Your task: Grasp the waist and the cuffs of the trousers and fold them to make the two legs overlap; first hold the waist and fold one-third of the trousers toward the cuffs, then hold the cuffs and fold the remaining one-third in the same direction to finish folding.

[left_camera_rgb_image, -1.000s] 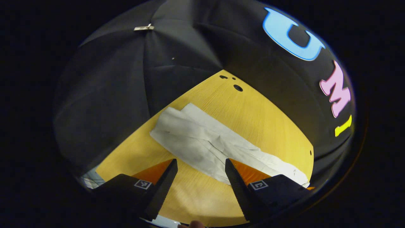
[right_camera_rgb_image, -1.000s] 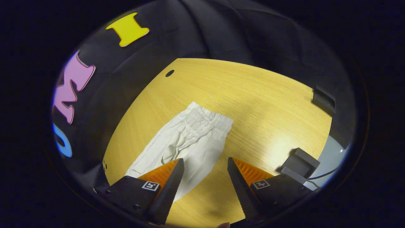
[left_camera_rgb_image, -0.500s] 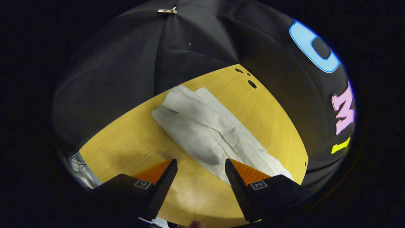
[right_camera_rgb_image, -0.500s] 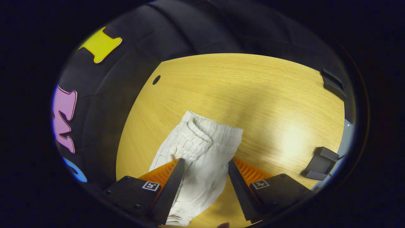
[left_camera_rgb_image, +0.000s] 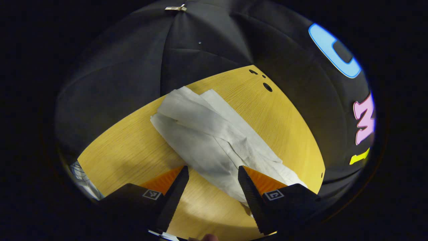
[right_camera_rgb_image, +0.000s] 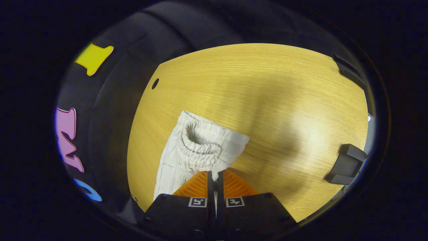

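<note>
While the right gripper (right_camera_rgb_image: 214,175) pinches the waist (right_camera_rgb_image: 200,147), left gripper (left_camera_rgb_image: 213,175) jaws gape over a leg (left_camera_rgb_image: 214,147).
Risk: thin bite slipping; trousers (left_camera_rgb_image: 207,134) dragging across tabletop (right_camera_rgb_image: 267,93).

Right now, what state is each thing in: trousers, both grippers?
trousers: lying lengthwise on the table, legs overlapping, waistband bunched and pinched.
right gripper: shut on the waistband edge.
left gripper: open, poised over the trouser legs, gripping nothing.
</note>
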